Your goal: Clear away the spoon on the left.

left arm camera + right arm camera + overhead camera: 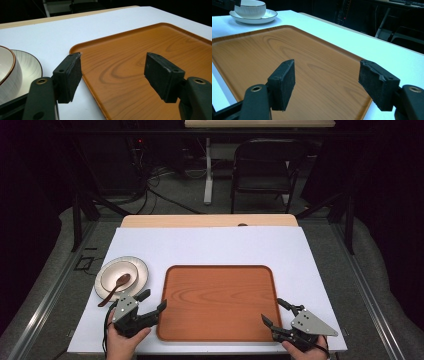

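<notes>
Low in the frame, left gripper (148,301) spread wide over the near left corner of the rounded wood-grain orange tray (220,290), nothing pinched, right gripper (274,313) spread too at its lower right corner, white bowl (118,276) with brown spoon (115,287) at middle left

tray (218,302): orange-brown, wood-grain swirls | worktop (210,247): white, pale wood strip at far edge | bowl (118,275) left of tray: cream, thin brown rim | plate (141,271): white, streaked, dark rim | spoon (116,288): dark brown | fingers (71,75): black
</notes>
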Motion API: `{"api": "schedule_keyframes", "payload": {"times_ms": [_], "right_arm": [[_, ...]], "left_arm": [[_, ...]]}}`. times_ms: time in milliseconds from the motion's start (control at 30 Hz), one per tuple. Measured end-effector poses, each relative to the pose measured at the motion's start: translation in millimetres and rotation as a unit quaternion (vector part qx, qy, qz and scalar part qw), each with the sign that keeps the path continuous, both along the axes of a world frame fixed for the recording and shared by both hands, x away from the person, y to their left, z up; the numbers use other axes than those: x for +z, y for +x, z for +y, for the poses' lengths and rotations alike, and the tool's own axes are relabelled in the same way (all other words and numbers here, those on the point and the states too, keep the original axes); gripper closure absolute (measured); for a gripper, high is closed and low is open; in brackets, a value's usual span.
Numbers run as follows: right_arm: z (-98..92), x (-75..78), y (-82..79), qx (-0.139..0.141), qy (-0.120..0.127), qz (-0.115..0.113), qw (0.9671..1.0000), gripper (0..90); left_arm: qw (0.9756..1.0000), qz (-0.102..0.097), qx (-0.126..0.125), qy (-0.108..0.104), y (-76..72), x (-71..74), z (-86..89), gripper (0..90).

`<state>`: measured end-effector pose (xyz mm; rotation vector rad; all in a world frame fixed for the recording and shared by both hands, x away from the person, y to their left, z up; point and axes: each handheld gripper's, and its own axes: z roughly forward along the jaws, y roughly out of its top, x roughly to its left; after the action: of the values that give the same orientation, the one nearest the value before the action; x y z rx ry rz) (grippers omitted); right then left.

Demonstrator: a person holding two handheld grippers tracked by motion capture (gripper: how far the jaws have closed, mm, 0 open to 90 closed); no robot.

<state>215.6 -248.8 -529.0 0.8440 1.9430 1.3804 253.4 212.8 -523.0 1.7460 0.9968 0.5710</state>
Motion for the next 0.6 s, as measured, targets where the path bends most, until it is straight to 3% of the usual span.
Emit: {"api": "schedule_keyframes", "payload": {"times_ms": [67,167,300,533,600], "right_arm": [[-0.5,0.3,-0.3,0.0,0.0,-0.002,1.0,29.1],[-0.7,0.6,-0.9,-0.001,0.001,-0.003,1.0,29.1],[-0.3,0.1,-0.4,-0.001,-0.001,0.0,1.0,29.1],[-0.7,0.0,0.2,-0.001,0.0,0.003,1.0,29.1],[-0.6,0.2,0.1,-0.001,0.0,0.003,1.0,29.2]], "left_arm": [[1.0,0.0,0.002,0.001,0.0,0.1,-0.1,23.3],[0.9999,0.009,-0.011,0.005,0.6,-0.9,-1.1,23.1],[0.9998,0.002,-0.013,0.013,-0.3,-1.4,-1.8,25.1],[0.9999,-0.006,-0.003,0.016,-2.0,-1.6,0.8,40.9],[0.9999,-0.002,0.005,0.011,-2.7,-2.2,2.9,41.5]]}}
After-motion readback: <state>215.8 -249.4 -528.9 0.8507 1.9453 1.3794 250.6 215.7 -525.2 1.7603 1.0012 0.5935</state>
